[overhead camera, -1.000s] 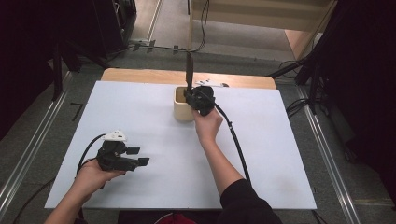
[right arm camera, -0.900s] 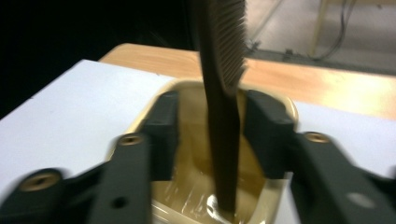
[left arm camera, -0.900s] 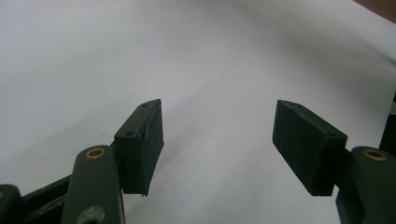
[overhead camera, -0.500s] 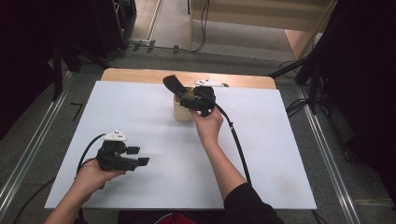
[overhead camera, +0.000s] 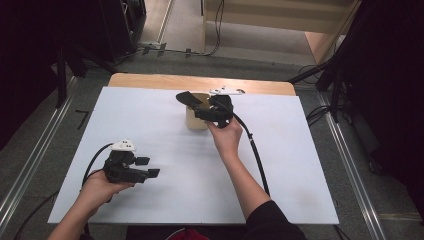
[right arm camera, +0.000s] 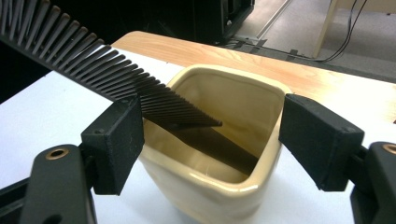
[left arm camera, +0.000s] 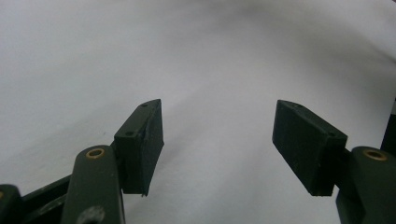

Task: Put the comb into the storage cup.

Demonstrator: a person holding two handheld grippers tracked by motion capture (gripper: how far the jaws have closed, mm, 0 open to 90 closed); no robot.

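White sheeting covers the table in front of you, with a strip of bare wood at its far edge and dark floor, rails and cables around it.

Nearest you, your left hand holds the left gripper low over the near-left part of the sheet, jaws pointing to the right. In the left gripper view its jaws stand wide apart with nothing between them but plain white surface. A black cable loops from it back toward your forearm.

Farther out, near the middle of the table's far half, your right hand holds the right gripper right at the cup. In the right gripper view the jaws are spread, one on either side of the cream, square-mouthed cup, which stands upright on the sheet; neither pad presses on it.

Your comb is black and leans tilted, one end down inside the cup, the toothed length rising out over the rim and past the left jaw. From above, the comb sticks out of the cup toward the left. You aren't gripping it.

Beyond the cup, a small white piece lies on the wooden strip.
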